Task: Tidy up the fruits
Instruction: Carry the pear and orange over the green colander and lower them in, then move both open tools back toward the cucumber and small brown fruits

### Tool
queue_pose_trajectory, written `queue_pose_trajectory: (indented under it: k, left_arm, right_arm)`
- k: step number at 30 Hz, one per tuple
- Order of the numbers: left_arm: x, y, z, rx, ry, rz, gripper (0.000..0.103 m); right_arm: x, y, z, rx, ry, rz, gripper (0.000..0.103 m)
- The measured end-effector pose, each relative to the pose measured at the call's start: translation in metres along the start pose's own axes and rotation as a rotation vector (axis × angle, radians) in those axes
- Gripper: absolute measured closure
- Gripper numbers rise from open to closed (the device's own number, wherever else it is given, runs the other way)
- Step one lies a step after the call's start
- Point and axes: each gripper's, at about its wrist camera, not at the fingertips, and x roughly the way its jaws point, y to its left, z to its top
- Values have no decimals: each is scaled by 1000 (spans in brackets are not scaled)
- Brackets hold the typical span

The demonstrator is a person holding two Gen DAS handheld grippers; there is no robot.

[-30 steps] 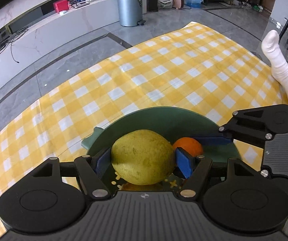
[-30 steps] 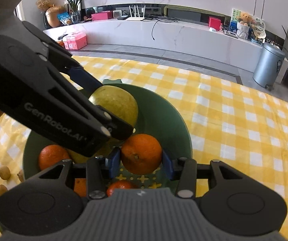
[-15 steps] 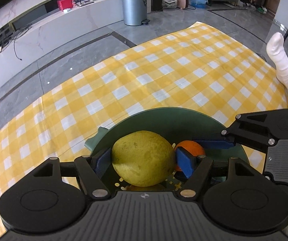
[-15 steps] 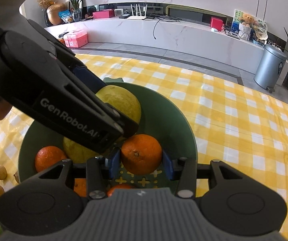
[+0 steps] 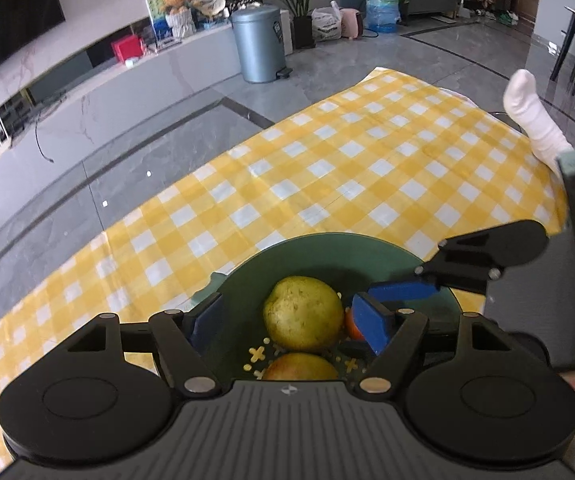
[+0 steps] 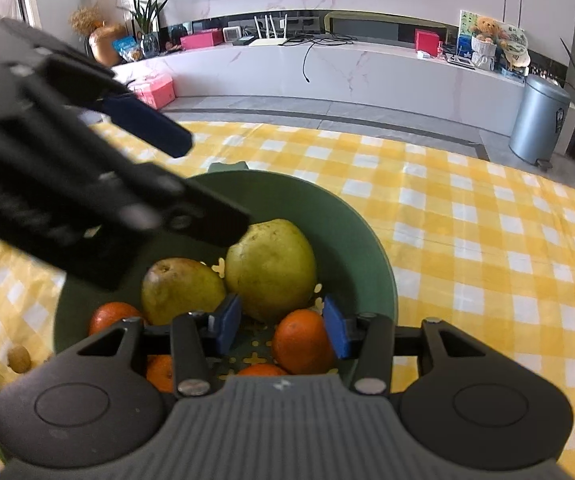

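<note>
The left gripper [image 5: 287, 318] had just been opening and stood wide, clear of the pear [image 5: 302, 313] resting mid-bowl [image 5: 327, 246]. The right gripper [image 6: 281, 330] framed an orange [image 6: 302, 340] (contact unclear); withdrawing carelessly risked knocking fruit over the bowl's rim.

bright daylight | fisheye-bent edges | left hand-held gripper [image 6: 175, 184] blurred (motion)

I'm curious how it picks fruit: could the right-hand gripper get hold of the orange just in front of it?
Probably yes. The orange lies in the green bowl between the open fingers of the right gripper, with nothing covering it. The big pear sits close behind, not between.
</note>
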Motion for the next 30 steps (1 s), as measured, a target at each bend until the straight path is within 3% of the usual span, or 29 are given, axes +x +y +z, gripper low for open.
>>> queue_pose_trajectory:
  k: [7,9,13,19,22,30]
  left_arm:
    - [-48,-11,-9,59,-48,-2,18]
    - [-62,-16,-15,81,-56,0,18]
    - [-83,-25,-29,123,-54,12,18]
    - [-105,-34,-57,145,-24,37,20]
    - [-114,-37,-74,163,-2,45,20]
    - [-122,-42,-121,207,77,69,22]
  right_arm:
    - [-22,2,-9,85,-89,29,58]
    - [-29,7,-14,93,-114,20,50]
    - [-45,18,-22,93,-151,-6,50]
    - [-68,26,-31,143,-169,-9,49]
    - [-79,32,-39,150,-184,4,41]
    - [-97,51,-66,192,-168,-14,41]
